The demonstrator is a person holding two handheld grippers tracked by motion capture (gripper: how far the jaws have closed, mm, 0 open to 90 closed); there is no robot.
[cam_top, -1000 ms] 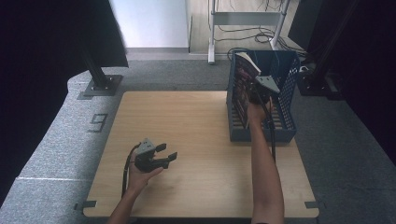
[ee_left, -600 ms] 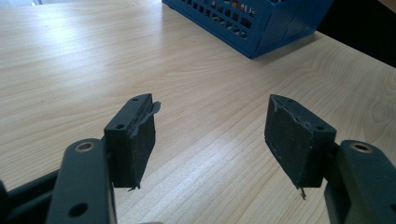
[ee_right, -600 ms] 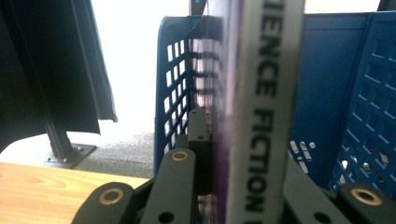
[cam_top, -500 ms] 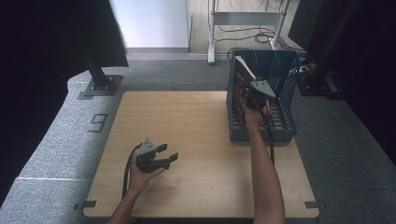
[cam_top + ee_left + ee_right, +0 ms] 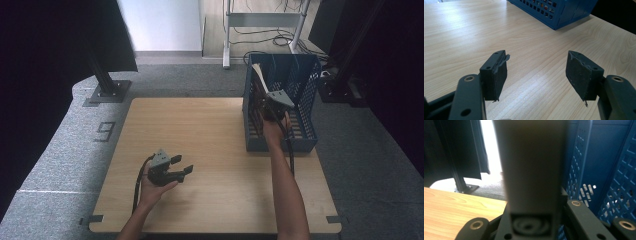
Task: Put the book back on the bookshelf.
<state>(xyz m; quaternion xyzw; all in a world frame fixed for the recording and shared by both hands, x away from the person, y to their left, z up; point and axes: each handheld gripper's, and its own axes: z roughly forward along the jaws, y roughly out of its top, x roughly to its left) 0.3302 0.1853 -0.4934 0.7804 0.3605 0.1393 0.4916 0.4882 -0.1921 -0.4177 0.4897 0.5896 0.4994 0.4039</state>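
Resting low over the near left part of the wooden tabletop (image 5: 215, 135), the left gripper (image 5: 181, 169) sits in the person's left hand (image 5: 152, 187) with its fingers (image 5: 495, 73) spread wide and nothing between them. The left gripper view adds what the high view cannot: both black pads are worn and frayed at the edges, bare wood lies between them, and a corner of the blue basket (image 5: 559, 12) shows at the far edge. Farther off, on the right, the high view shows the right gripper (image 5: 265, 102) held over the near left section of that perforated, divided basket (image 5: 305, 135), where a book (image 5: 258, 82) stands tilted, its pale page edge up and its cover dark. The right gripper view shows the book (image 5: 531, 167) as a blurred pale slab rising between the fingers, with blue lattice walls to its right. Those fingers have just been easing open slightly, the book between them and apparently gripped.
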